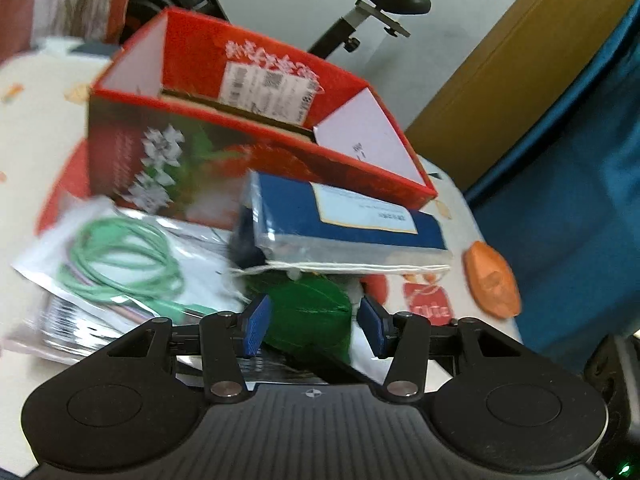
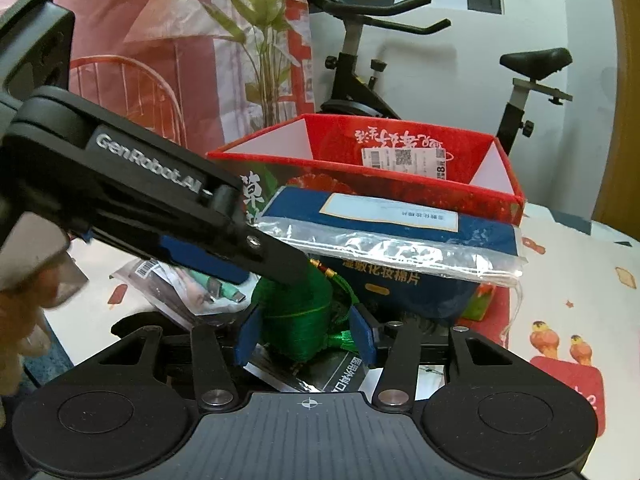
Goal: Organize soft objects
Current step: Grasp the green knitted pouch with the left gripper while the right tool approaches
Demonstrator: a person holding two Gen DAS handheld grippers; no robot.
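A green thread-wound sachet (image 1: 308,316) with a tassel lies on the table in front of a red open box (image 1: 256,128). In the left wrist view it sits between the blue pads of my left gripper (image 1: 315,326); the left pad touches it and the right pad stands a sliver off. In the right wrist view my right gripper (image 2: 306,336) is shut on the same sachet (image 2: 294,316) from the near side. My left gripper (image 2: 292,270) reaches in from the left over the sachet's top. A blue cotton-pad packet (image 2: 400,240) in clear plastic overhangs the sachet.
A bagged green cable (image 1: 120,264) lies left of the sachet on flat packets. An orange pouch (image 1: 492,280) sits near the table's right edge. The red box (image 2: 360,184) stands behind the packet. An exercise bike (image 2: 360,72) is behind the table. A hand (image 2: 20,320) shows at left.
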